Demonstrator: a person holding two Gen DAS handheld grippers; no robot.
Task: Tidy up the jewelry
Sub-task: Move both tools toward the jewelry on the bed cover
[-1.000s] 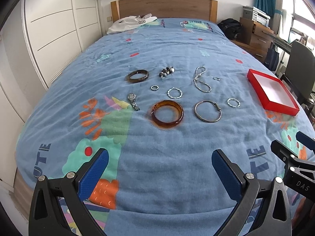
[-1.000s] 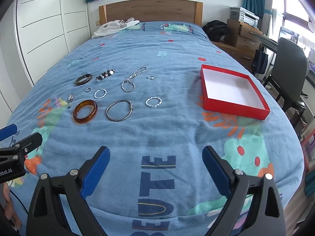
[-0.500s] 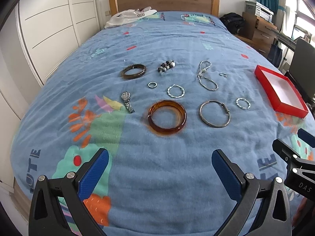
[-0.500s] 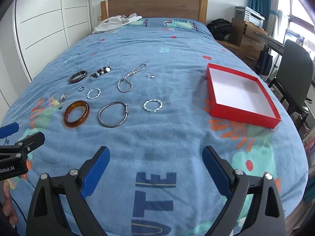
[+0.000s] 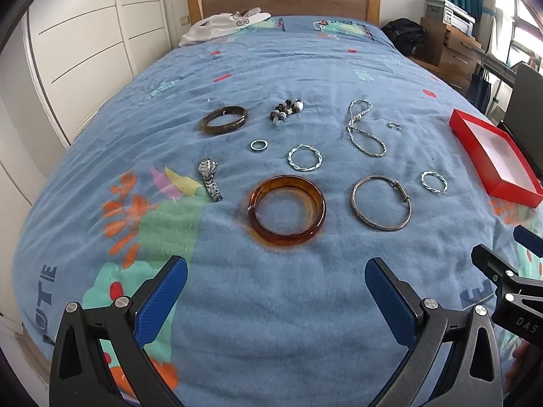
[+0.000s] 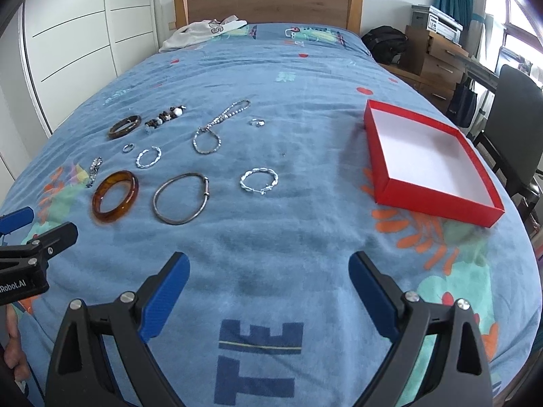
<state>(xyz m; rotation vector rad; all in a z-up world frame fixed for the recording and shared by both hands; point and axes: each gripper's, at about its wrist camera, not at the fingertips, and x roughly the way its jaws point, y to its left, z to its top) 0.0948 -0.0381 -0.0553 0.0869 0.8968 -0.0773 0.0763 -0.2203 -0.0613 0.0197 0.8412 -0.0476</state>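
Both views closer to amber bangle [image 5: 286,214], left hand-held gripper [image 5: 275,291] and right hand-held gripper [image 6: 268,285] gaping, empty, "DAS" marking

I see the jewelry spread flat on the bed: an amber bangle [image 5: 286,215], a thin silver bangle [image 5: 381,202], a chain necklace [image 5: 363,129], and the red box [image 6: 427,162] open at right.

Bright daylight, sharp focus — fisheye-warped, vignetted edges
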